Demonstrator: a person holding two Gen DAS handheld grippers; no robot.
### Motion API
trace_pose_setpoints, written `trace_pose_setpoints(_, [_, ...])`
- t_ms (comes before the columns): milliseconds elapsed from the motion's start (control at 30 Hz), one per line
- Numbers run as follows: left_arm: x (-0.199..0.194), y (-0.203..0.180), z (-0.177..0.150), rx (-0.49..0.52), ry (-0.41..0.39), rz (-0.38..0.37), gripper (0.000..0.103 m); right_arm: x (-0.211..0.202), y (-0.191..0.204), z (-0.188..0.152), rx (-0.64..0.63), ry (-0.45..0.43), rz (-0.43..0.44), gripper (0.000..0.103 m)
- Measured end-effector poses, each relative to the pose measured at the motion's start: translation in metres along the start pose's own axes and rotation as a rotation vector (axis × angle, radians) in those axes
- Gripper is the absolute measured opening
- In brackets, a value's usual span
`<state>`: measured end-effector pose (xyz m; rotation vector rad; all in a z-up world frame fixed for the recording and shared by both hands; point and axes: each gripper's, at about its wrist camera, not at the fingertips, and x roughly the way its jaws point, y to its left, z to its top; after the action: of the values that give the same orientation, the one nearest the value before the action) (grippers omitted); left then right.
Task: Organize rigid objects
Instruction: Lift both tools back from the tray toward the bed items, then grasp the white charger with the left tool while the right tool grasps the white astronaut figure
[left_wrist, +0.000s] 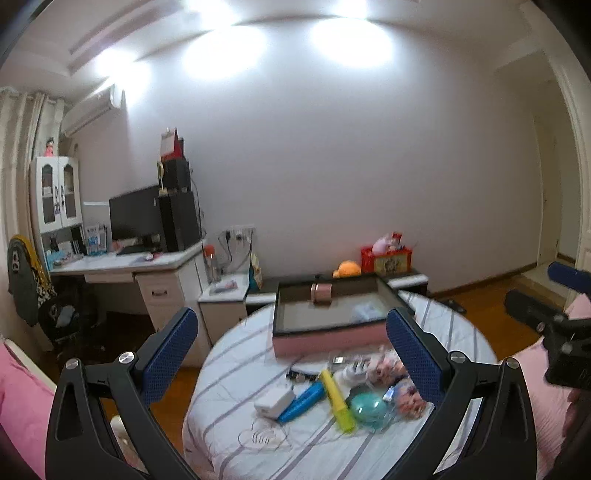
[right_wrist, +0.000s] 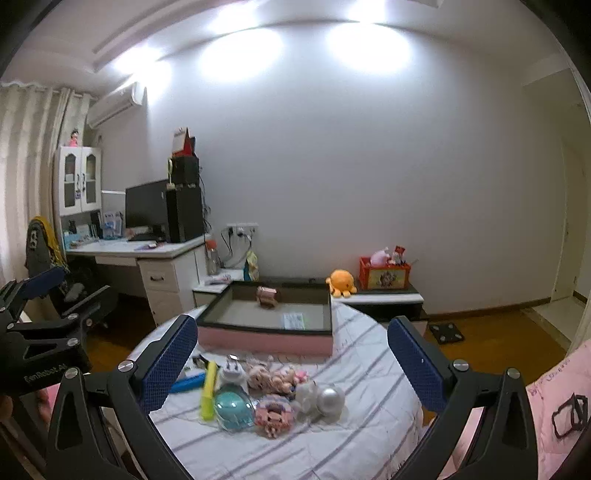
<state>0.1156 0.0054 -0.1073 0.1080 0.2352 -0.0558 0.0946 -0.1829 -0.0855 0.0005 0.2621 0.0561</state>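
A round table with a striped cloth (left_wrist: 236, 373) (right_wrist: 369, 373) holds a pink box (left_wrist: 325, 341) (right_wrist: 266, 341) with a dark inside. In it sit a small pink object (left_wrist: 320, 293) (right_wrist: 266, 295) and a packet (right_wrist: 293, 320). In front lies a pile: a white charger (left_wrist: 274, 401), a blue tube (left_wrist: 301, 400) (right_wrist: 187, 382), a yellow tube (left_wrist: 337, 400) (right_wrist: 209, 389), a teal capsule (left_wrist: 367, 406) (right_wrist: 233, 406), small dolls (right_wrist: 273, 378) and a silver ball (right_wrist: 330, 398). My left gripper (left_wrist: 291, 365) and right gripper (right_wrist: 291, 365) are open and empty, above the pile.
A white desk (left_wrist: 122, 264) with a monitor and a dark chair stand at the left. A low cabinet (right_wrist: 380, 297) behind the table carries an orange plush and a red box. Pink bedding (right_wrist: 554, 406) lies at the right; wooden floor surrounds the table.
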Motion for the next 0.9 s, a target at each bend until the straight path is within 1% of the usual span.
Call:
trace_pose_setpoints(67, [0.012,0.003,-0.012,-0.002,0.049,-0.006,0.103,0.010,-0.004,-0.009,0.000,0.034,-0.013,0.103])
trace_pose_setpoints(133, [0.031,0.007,-0.030,-0.006,0.118,-0.019,0.103,0.024,-0.008,-0.023,0.001,0.087,-0.021,0.103])
trace_pose_setpoints(233, [0.054,0.012,-0.055,-0.025,0.208,-0.025,0.103,0.055,-0.013,-0.051,0.005,0.201,-0.021,0.103])
trace_pose_setpoints(367, [0.081,0.018,-0.082,-0.043,0.302,-0.012,0.103,0.089,-0.025,-0.084,0.024,0.308,-0.053,0.103])
trace_pose_setpoints(467, [0.098,0.021,-0.093,-0.041,0.345,0.005,0.103,0.111,-0.038,-0.098,0.046,0.359,-0.072,0.103])
trace_pose_setpoints(567, [0.111,0.024,-0.098,-0.041,0.378,0.013,0.103,0.132,-0.048,-0.103,0.069,0.389,-0.074,0.103])
trace_pose_setpoints(700, [0.126,0.027,-0.104,-0.042,0.410,0.023,0.103,0.163,-0.051,-0.110,0.091,0.441,-0.058,0.103])
trace_pose_setpoints(900, [0.150,0.040,-0.114,-0.061,0.458,0.051,0.103,0.187,-0.063,-0.114,0.157,0.484,-0.020,0.103])
